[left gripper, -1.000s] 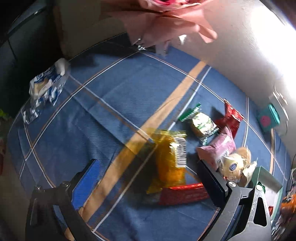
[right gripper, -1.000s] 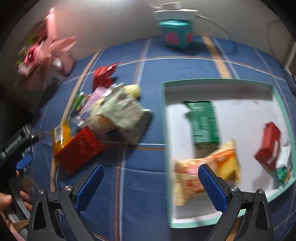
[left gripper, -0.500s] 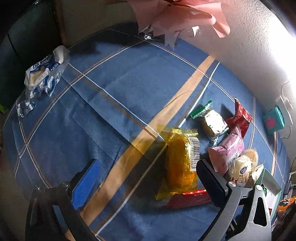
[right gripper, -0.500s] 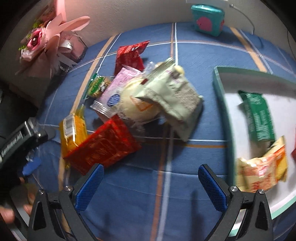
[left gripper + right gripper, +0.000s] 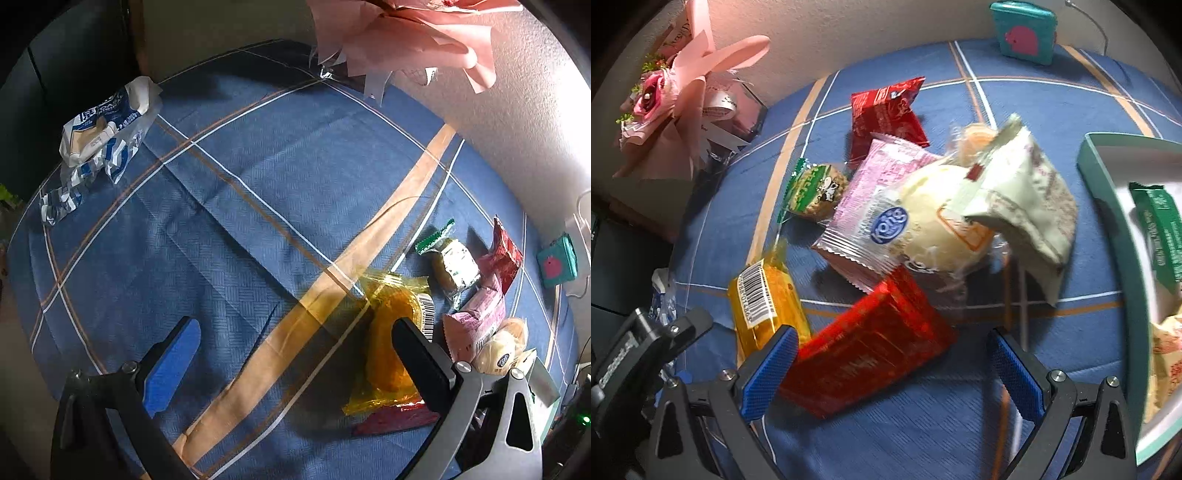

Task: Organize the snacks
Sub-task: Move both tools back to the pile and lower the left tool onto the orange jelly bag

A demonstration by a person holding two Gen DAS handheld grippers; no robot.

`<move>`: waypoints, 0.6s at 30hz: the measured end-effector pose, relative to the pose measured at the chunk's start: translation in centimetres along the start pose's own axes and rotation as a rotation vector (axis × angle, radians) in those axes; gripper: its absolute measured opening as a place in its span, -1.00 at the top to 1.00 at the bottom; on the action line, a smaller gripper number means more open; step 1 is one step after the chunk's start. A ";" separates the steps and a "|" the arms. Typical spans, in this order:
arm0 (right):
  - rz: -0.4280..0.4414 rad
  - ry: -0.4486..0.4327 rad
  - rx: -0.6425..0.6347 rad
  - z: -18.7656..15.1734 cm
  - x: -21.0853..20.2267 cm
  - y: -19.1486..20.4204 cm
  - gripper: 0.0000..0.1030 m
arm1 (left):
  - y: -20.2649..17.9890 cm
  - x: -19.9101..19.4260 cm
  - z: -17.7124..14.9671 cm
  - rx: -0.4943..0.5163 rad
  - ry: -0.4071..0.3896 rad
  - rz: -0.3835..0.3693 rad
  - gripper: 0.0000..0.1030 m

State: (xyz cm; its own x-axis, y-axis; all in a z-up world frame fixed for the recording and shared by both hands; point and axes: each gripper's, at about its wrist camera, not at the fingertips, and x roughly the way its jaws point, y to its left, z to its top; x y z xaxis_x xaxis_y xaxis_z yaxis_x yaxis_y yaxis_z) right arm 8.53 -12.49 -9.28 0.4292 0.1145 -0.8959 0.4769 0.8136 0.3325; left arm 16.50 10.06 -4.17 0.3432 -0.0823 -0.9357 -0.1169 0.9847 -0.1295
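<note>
On the blue plaid tablecloth [image 5: 1052, 122], going left to right in the right wrist view: a yellow packet [image 5: 764, 306] with a barcode label, a flat red packet [image 5: 871, 347], a pink wrapper [image 5: 875, 206] lying against a pale bun whose blue oval reads "Kong" — other print is too blurred — and a grey-green pouch [image 5: 1027, 199]. The teal-rimmed tray [image 5: 1097, 173] at the right edge holds a green packet [image 5: 1160, 232]. The right gripper [image 5: 890, 365] hangs low, jaws wide apart, the red packet between them, not gripped. The left gripper [image 5: 295, 354] is spread too, empty, its right finger [image 5: 421, 362] over the yellow packet; bare cloth stretches leftward to a blue-and-white bag [image 5: 99, 129] near the edge.
</note>
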 end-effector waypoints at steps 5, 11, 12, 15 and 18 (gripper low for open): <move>-0.081 0.007 -0.058 -0.4 1.5 1.8 -1.00 | -0.1 0.2 0.1 0.007 0.005 -0.006 -1.00; -0.177 0.049 -0.143 -1.2 2.0 2.4 -1.00 | -0.5 0.6 0.1 0.028 0.016 -0.022 -1.00; -0.194 0.059 -0.154 -1.4 1.9 2.2 -1.00 | -0.7 0.6 0.2 0.035 0.019 -0.028 -1.00; -0.216 0.088 -0.173 -1.9 1.8 1.8 -1.00 | -1.3 0.9 0.2 0.058 0.034 -0.054 -1.00; -0.225 0.111 -0.186 -2.5 1.3 1.1 -1.00 | -2.4 1.1 0.3 0.100 0.049 -0.096 -1.00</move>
State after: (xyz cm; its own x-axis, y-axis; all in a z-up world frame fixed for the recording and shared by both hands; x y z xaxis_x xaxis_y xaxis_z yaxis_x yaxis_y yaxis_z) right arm 7.69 -10.05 -10.78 0.2375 -0.0276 -0.9710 0.3981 0.9146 0.0714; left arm 17.45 7.70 -4.77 0.3018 -0.1818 -0.9359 0.0089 0.9821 -0.1879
